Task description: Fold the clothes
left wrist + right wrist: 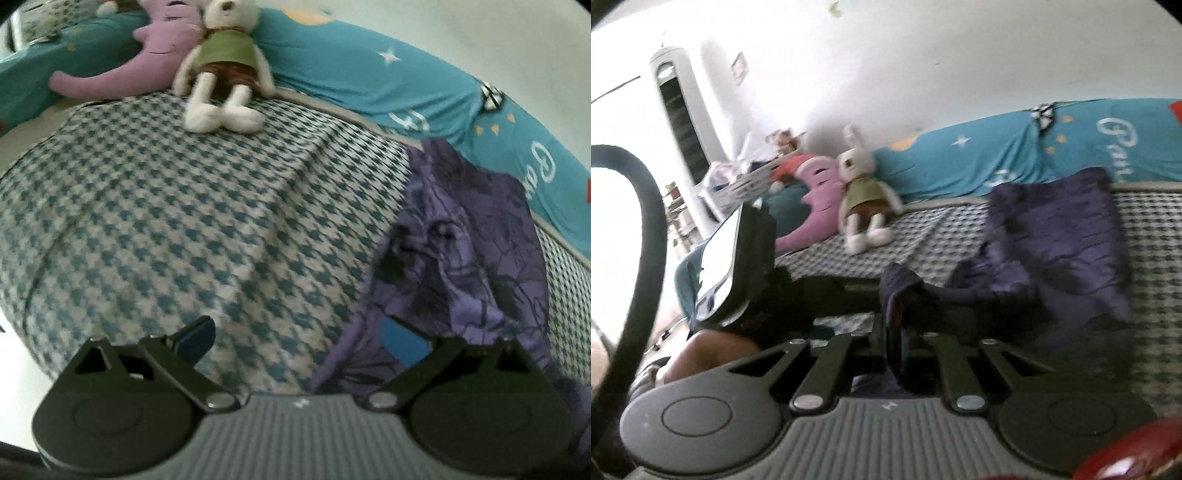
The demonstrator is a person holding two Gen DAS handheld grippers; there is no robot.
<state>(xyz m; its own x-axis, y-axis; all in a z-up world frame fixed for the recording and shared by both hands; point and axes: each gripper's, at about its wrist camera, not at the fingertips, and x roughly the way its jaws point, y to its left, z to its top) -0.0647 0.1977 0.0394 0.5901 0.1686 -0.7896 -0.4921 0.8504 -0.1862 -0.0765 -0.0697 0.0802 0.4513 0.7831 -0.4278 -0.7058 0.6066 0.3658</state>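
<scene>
On the checked bedspread (184, 206), the purple garment (454, 258) lies crumpled on the right side. Left gripper (299, 336) is spread wide, holding nothing, its right pad over the cloth edge. Only the right wrist view shows the right gripper (894, 339) clamped on a garment fold, plus the fan tower (681, 110). Toy rabbit (221, 62) sits far back.

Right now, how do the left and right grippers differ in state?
The left gripper is open, its blue pads spread wide; the right gripper is shut, pads pressed together. The left holds nothing, with only its right pad overlapping the purple garment in view; the right pinches a fold of that purple garment. The left looks mostly over the checked bedspread; the right looks over the garment. Both share the same black-and-grey build.
</scene>
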